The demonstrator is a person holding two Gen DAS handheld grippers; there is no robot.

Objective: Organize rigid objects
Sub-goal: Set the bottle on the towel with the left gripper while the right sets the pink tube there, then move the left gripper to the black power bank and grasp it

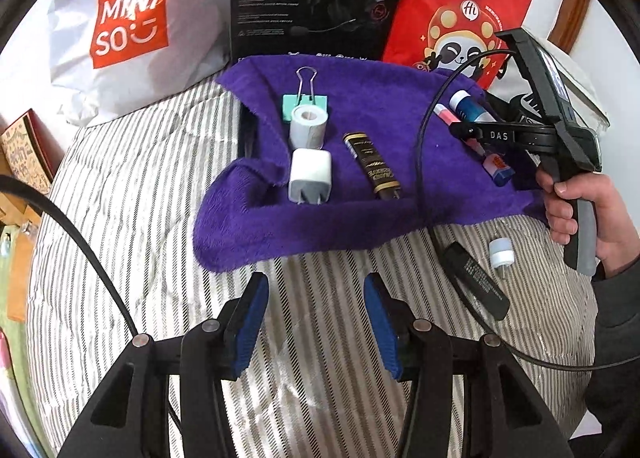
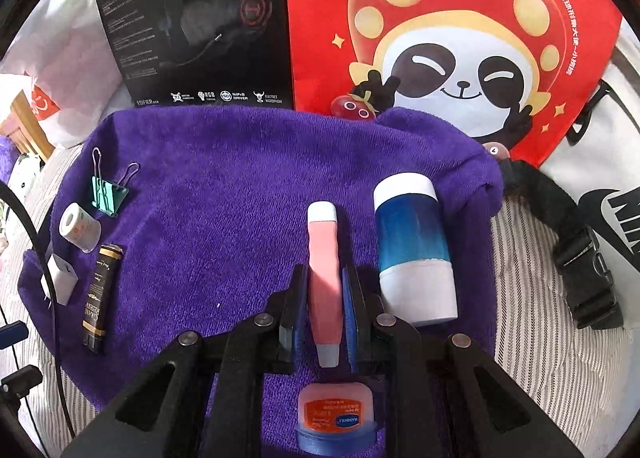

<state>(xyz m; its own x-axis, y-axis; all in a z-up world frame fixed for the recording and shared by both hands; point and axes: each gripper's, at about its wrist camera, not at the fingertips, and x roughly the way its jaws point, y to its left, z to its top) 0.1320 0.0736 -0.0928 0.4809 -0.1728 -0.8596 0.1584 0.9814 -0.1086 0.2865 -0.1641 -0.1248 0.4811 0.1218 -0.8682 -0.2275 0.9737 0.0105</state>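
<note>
Right claw (image 2: 325, 290) grips the pink tube (image 2: 325, 278), whose long axis runs straight ahead between its fingers. Left claw (image 1: 316, 322) hangs wide open, empty, over the bed (image 1: 120, 218), short of the purple towel (image 1: 360, 226).

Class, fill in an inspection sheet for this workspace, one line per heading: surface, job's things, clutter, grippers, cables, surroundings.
Surface: purple towel spread over a striped bedcover.
Job's things: on the towel, pink tube, blue-and-white bottle, small balm tub, black-gold tube, white charger, tape roll, green binder clip.
Clutter: black stick and small white plug lying off the towel.
Grippers: left gripper open, holding nothing; right gripper closed around the pink tube.
Cables: black cable crossing the towel.
Surroundings: Miniso bag, headset box, red panda bag.
</note>
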